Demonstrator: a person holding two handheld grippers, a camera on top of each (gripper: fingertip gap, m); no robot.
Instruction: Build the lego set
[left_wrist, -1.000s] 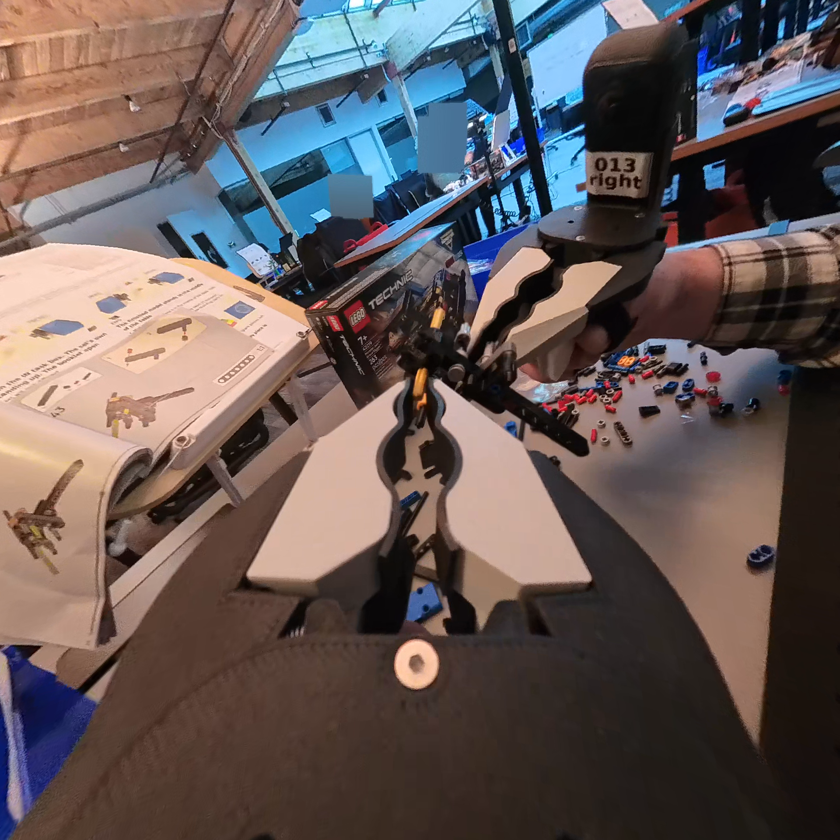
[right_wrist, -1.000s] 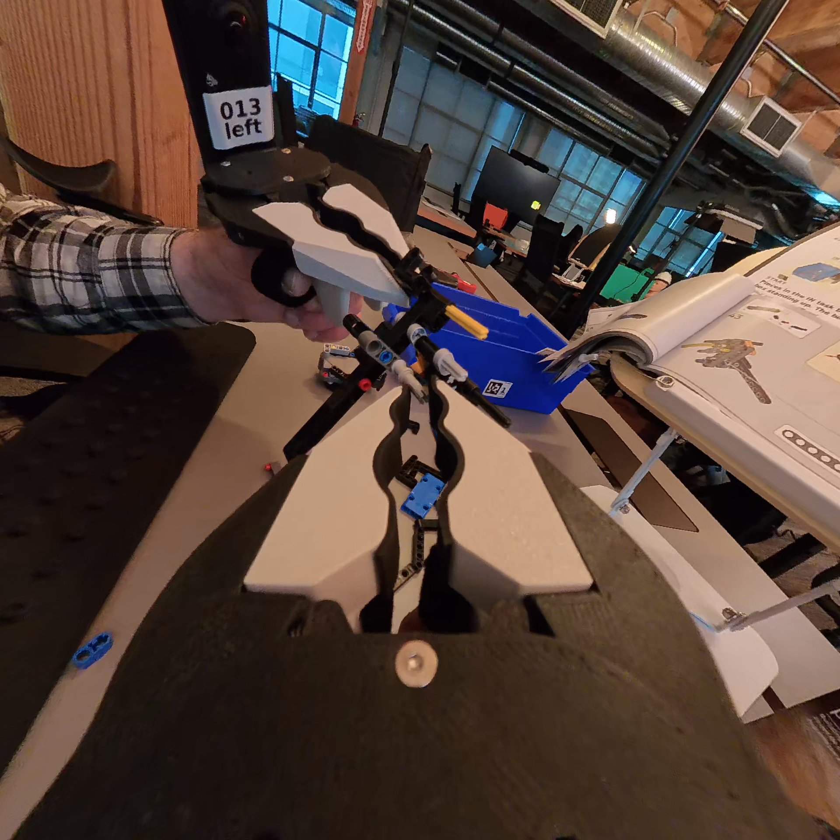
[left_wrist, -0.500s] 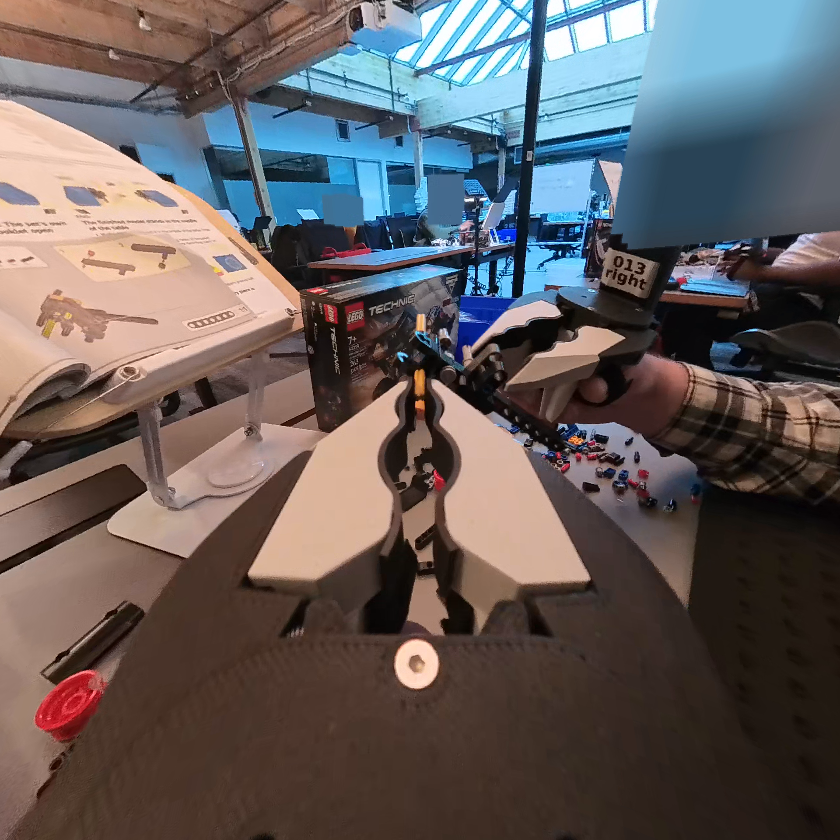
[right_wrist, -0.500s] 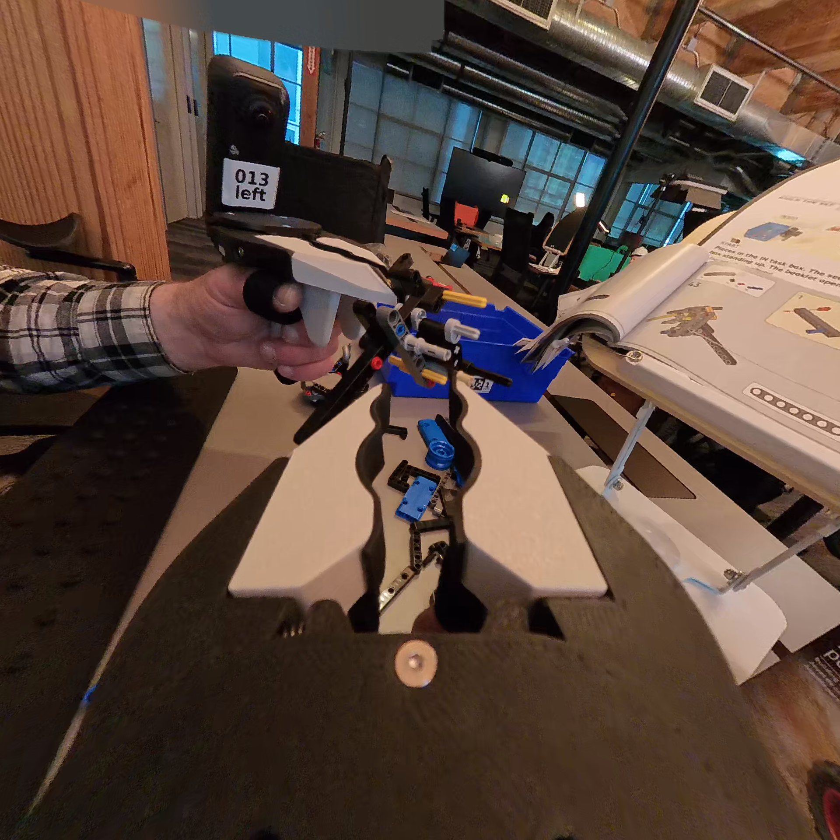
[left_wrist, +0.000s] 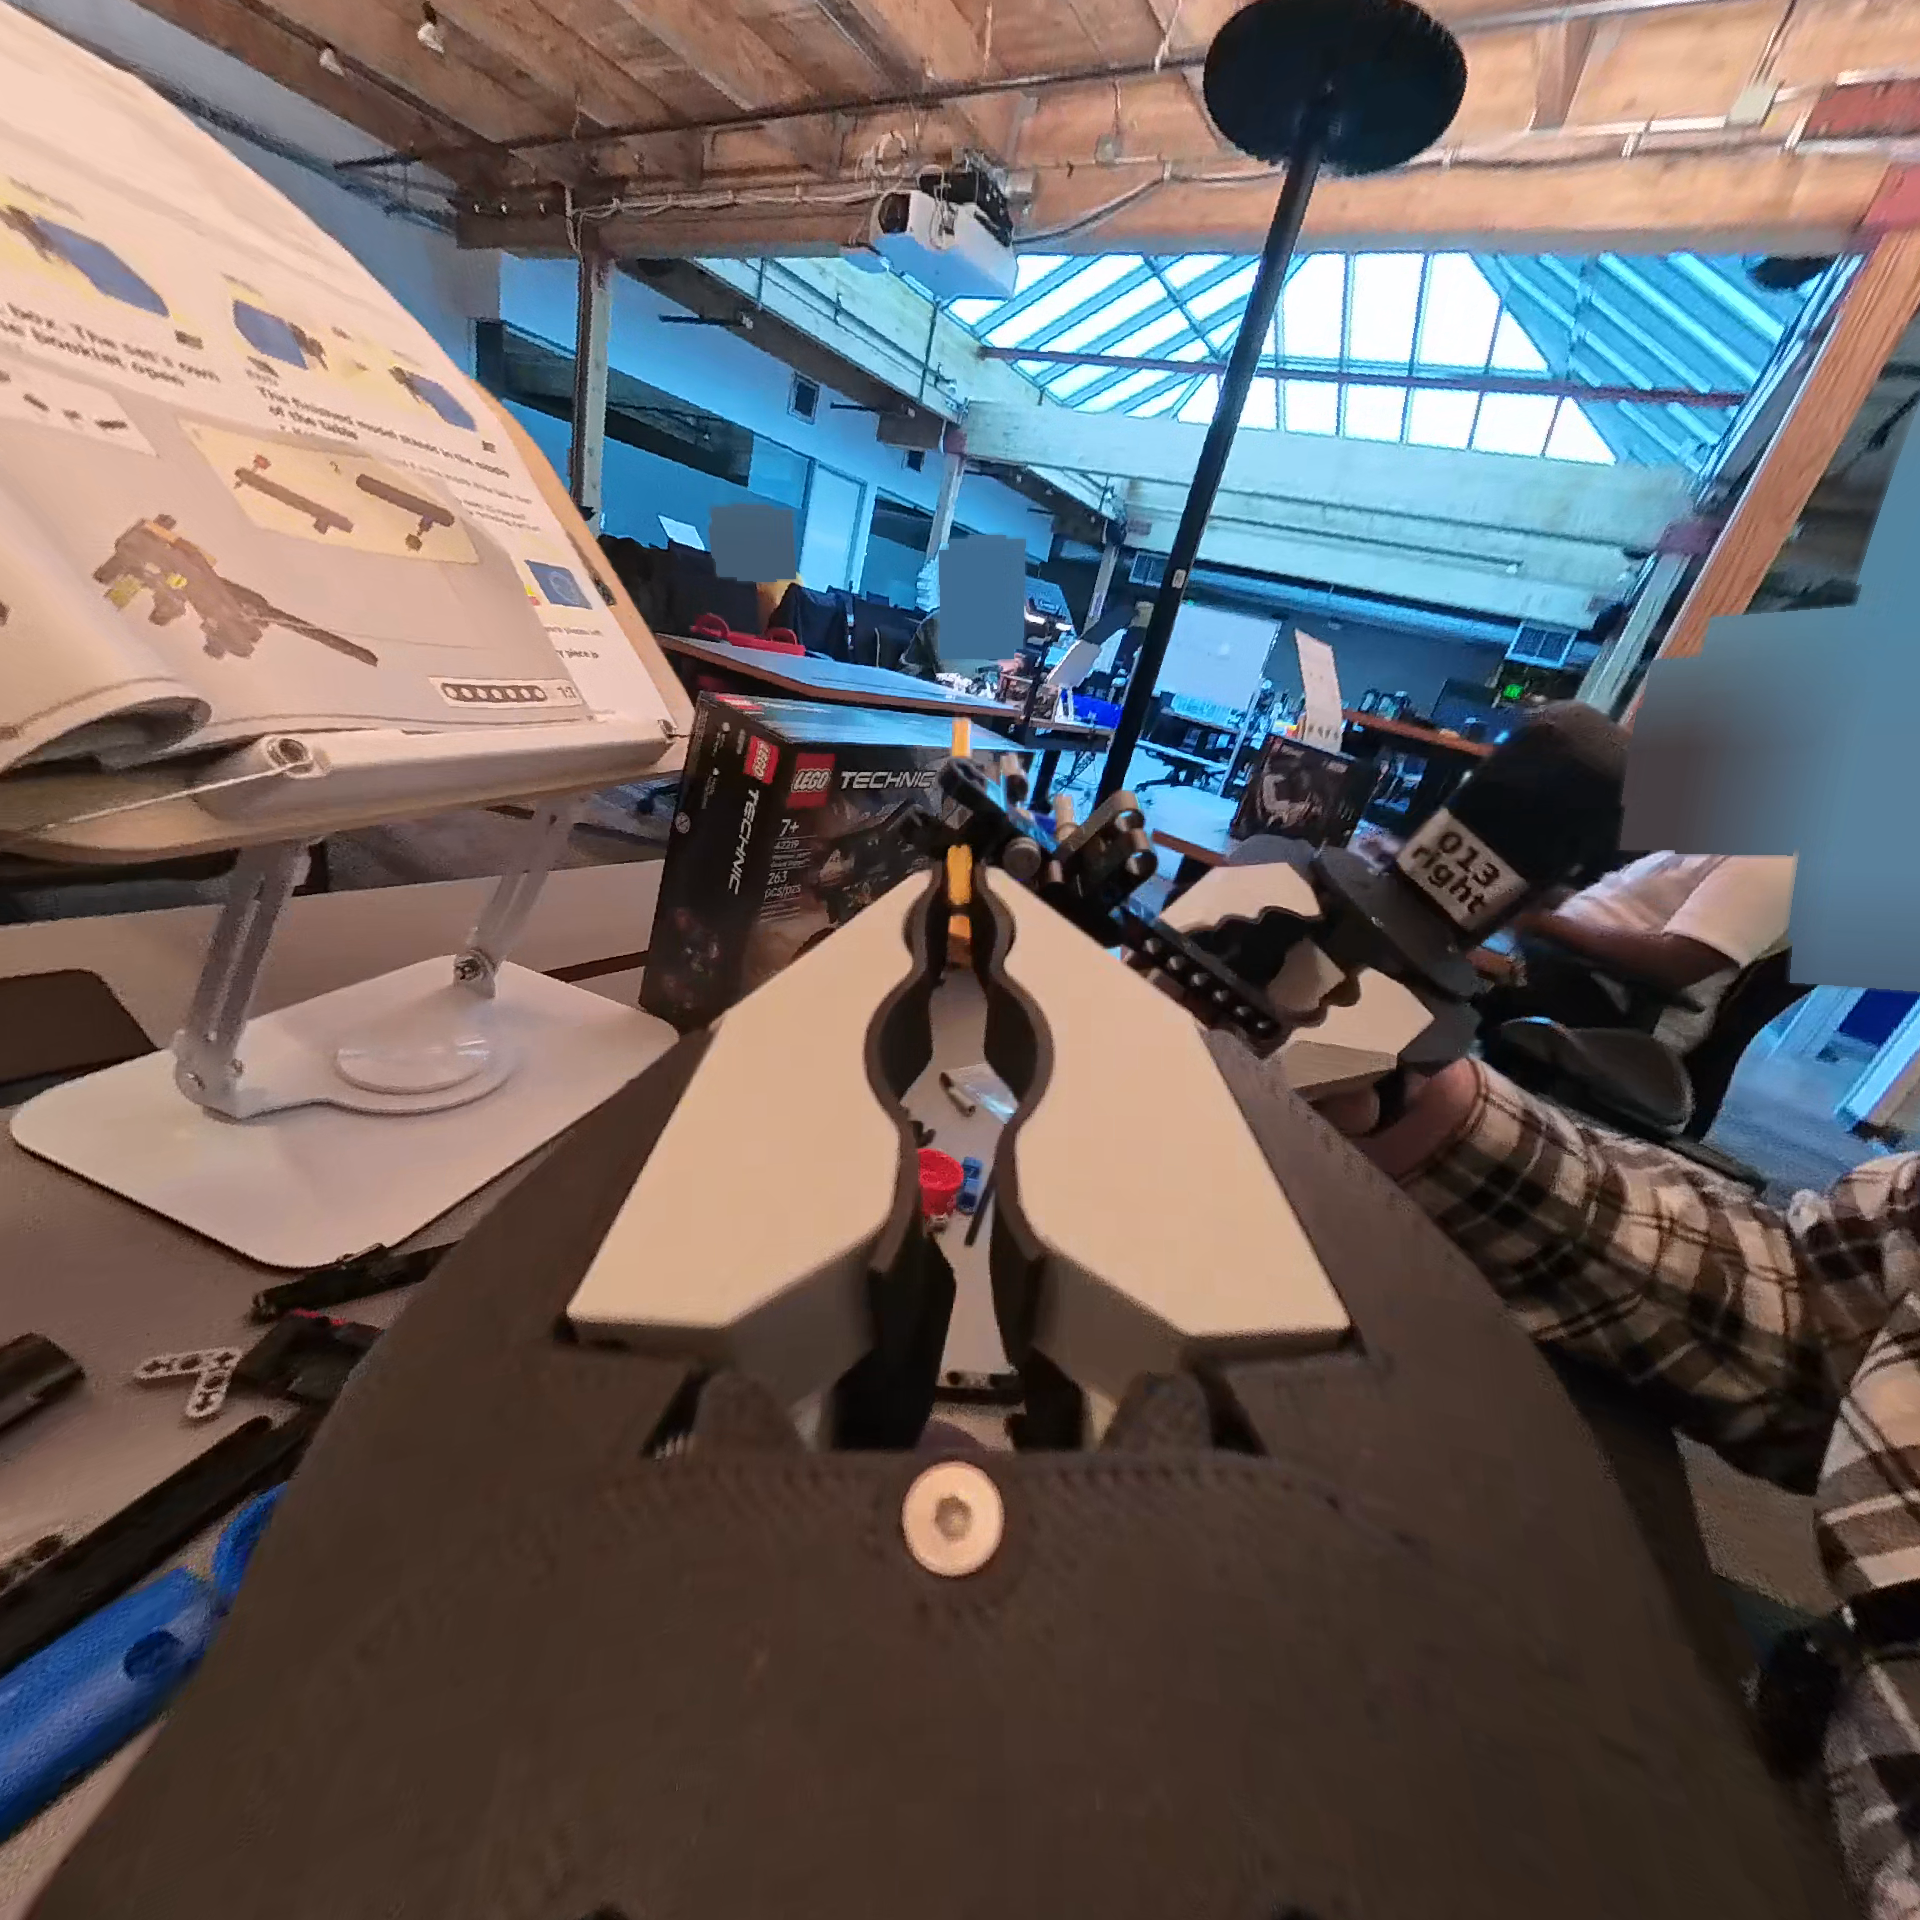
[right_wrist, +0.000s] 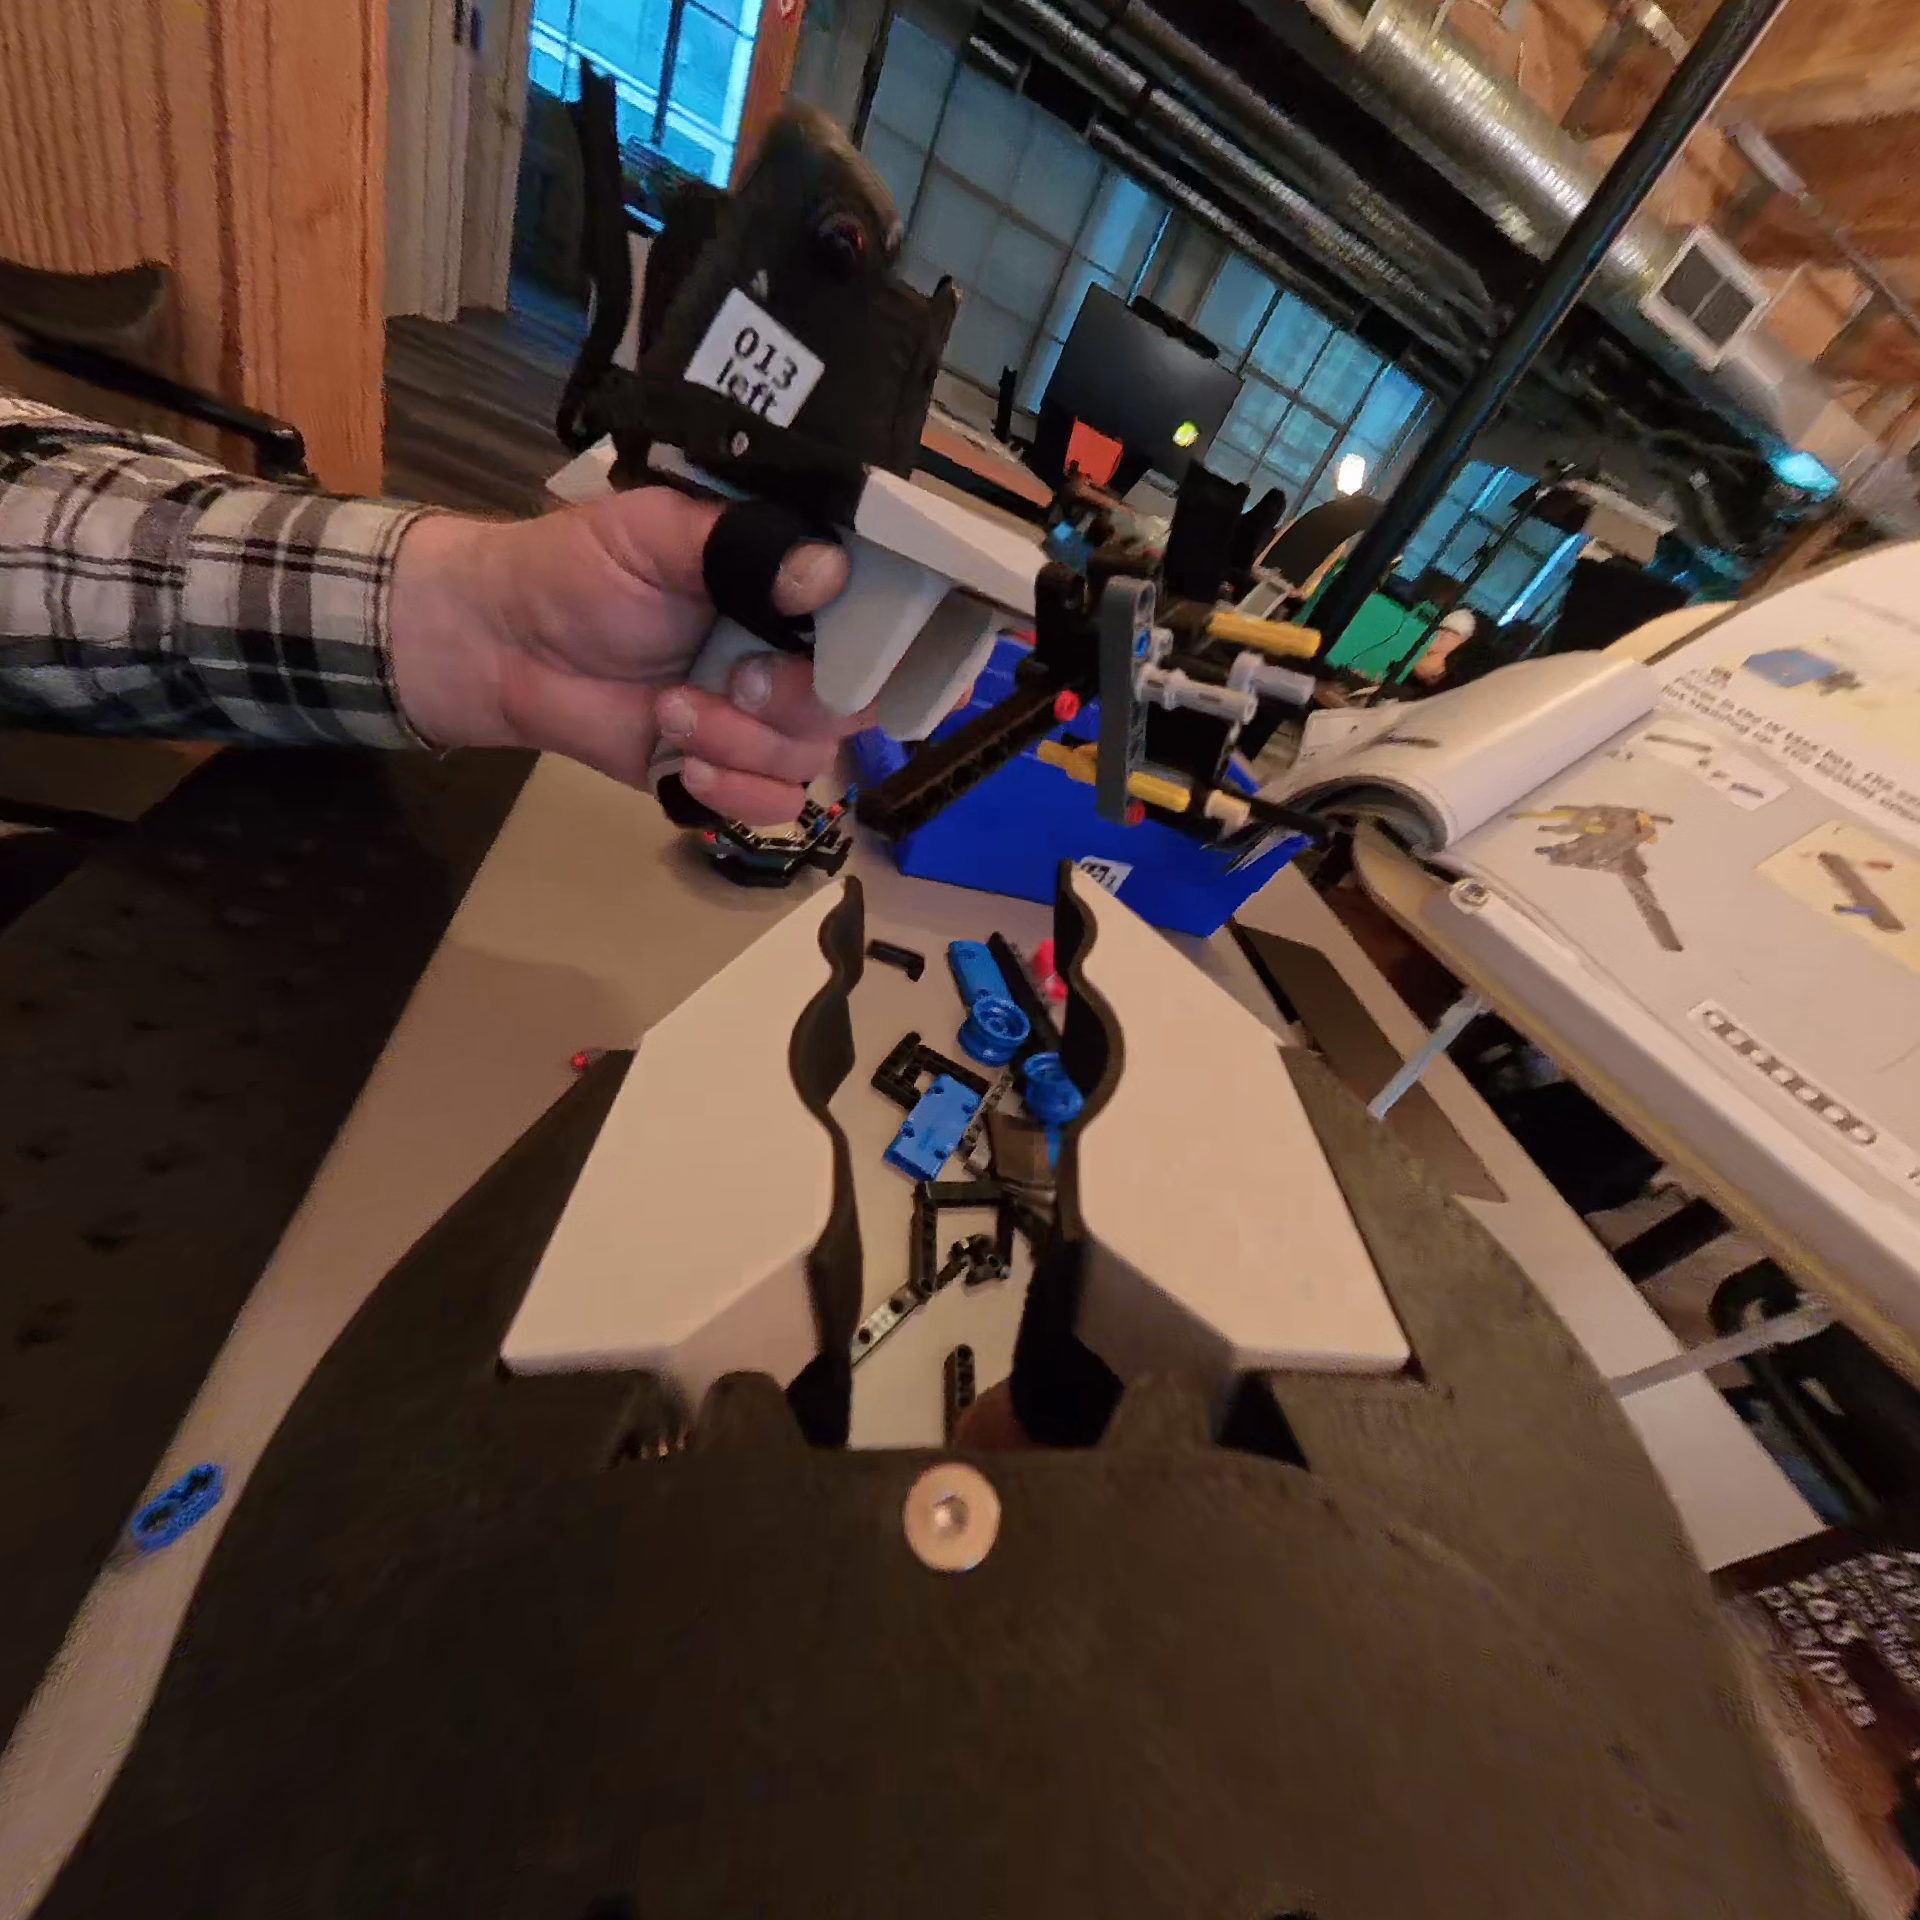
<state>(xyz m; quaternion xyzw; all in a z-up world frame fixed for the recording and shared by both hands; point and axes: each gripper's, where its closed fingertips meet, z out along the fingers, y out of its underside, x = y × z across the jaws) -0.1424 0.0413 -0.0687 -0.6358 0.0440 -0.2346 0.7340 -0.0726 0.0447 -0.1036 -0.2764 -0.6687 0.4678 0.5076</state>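
Right gripper released; assembly held by left gripper alone

The right gripper (right_wrist: 961, 914) has parted its fingers wide and holds nothing. The left gripper (left_wrist: 958, 883) stays clamped on the Technic assembly (right_wrist: 1122, 696), raised above the table (right_wrist: 623, 935) and its loose parts (right_wrist: 935, 1122). Judgement: next part pickup follows.

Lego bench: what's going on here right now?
A person is building a lego model with two handheld grippers. The left gripper is shut on the half-built model, holding it up above the table. The right gripper is open and holds nothing. Loose pieces lie on the table below; an instruction booklet stands open alongside.
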